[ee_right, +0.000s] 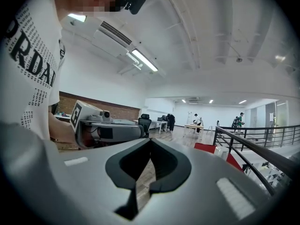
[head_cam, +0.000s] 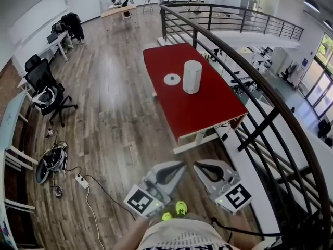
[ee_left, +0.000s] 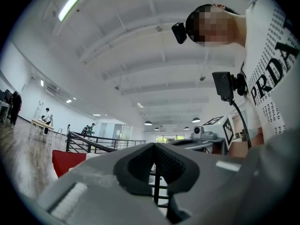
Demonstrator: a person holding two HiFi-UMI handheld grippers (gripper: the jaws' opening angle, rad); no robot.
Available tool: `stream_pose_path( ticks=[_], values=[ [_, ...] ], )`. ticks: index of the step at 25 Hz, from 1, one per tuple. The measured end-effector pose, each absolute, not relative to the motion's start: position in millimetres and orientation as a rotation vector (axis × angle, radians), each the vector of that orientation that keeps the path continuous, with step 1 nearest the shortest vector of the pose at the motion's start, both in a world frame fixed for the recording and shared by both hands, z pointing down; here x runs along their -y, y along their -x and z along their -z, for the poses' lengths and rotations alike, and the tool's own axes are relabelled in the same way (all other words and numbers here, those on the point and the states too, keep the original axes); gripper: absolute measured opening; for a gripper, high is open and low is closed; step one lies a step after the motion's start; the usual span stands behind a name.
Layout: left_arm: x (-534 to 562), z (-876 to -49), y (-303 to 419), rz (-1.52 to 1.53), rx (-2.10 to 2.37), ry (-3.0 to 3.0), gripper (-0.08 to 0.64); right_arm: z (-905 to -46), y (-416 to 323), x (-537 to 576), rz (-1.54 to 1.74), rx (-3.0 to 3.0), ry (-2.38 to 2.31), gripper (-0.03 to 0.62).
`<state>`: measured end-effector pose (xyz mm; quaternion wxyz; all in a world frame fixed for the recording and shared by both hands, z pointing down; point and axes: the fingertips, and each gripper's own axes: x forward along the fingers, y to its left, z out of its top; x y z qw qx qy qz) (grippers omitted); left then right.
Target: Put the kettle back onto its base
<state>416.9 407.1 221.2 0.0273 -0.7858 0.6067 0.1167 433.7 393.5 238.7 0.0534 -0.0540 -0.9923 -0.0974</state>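
Observation:
On the red table point(head_cam: 208, 113) ahead stands the white cylindrical kettle point(head_cam: 192, 77), upright. Just left of it lies its round white base point(head_cam: 172, 79), apart from the kettle. Both grippers are low and close to the person's body, well short of the table. My left gripper point(head_cam: 177, 169) has its jaws together with nothing between them, as the left gripper view also shows point(ee_left: 153, 145). The right gripper point(head_cam: 202, 167) is likewise shut and empty point(ee_right: 150, 140). In the right gripper view the kettle point(ee_right: 221, 152) shows small on the red table point(ee_right: 206, 147).
A black metal railing point(head_cam: 244, 72) curves along the table's right side above an open drop. Office chairs point(head_cam: 44, 90), desks and a cable tangle with a power strip point(head_cam: 80, 180) lie on the wooden floor at left. People stand far off at the room's back.

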Motion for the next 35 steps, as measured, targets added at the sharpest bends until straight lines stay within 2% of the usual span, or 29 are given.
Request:
stream_pose_path(
  ticks=[14,35],
  values=[
    [-352,-219,-399,-0.367,-1.907,2.359,-0.002,-240,-417,-339,0.302,3.021,0.207,0.008],
    [-296,-210,-290,-0.428,-1.780,2.486,-0.002,-232,-310,-280,0.294,2.982,-0.001,0.006]
  ],
)
